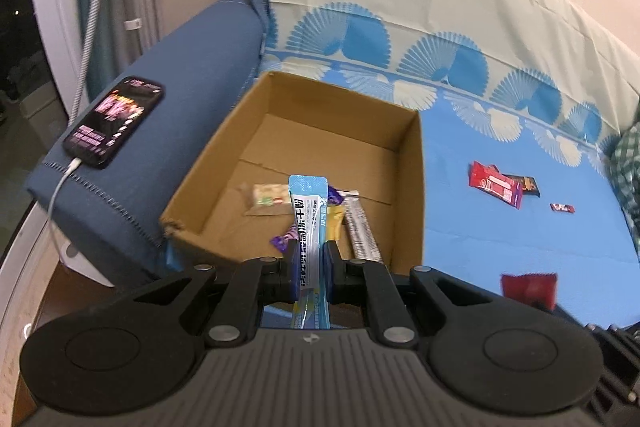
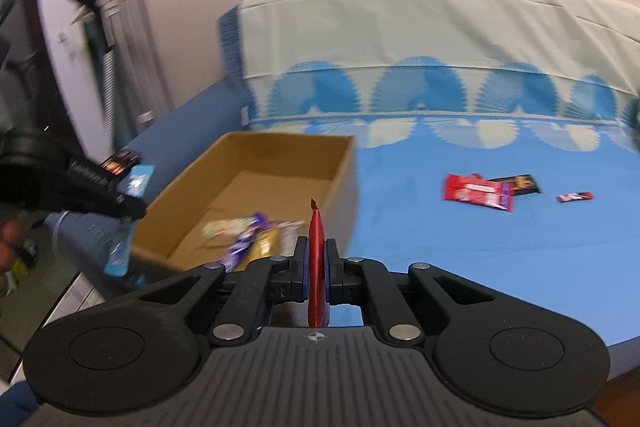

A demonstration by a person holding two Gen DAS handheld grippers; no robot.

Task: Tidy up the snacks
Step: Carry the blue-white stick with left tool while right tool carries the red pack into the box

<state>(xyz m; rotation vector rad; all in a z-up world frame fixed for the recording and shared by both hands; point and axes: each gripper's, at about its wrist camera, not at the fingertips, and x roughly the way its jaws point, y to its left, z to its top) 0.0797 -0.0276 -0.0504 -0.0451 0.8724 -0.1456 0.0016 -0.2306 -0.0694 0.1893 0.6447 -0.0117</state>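
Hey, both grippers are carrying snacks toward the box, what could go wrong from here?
1. The left gripper pinches the long blue sachet near its lower part; it may swing and snag the cardboard box wall.
2. The right gripper grips the red packet edge-on, so it might slip.
3. Both grippers near the box together could bump.

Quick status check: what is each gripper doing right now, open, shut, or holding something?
Left gripper: shut on the light-blue stick sachet with printed text.
Right gripper: shut on the thin red snack packet, seen edge-on.
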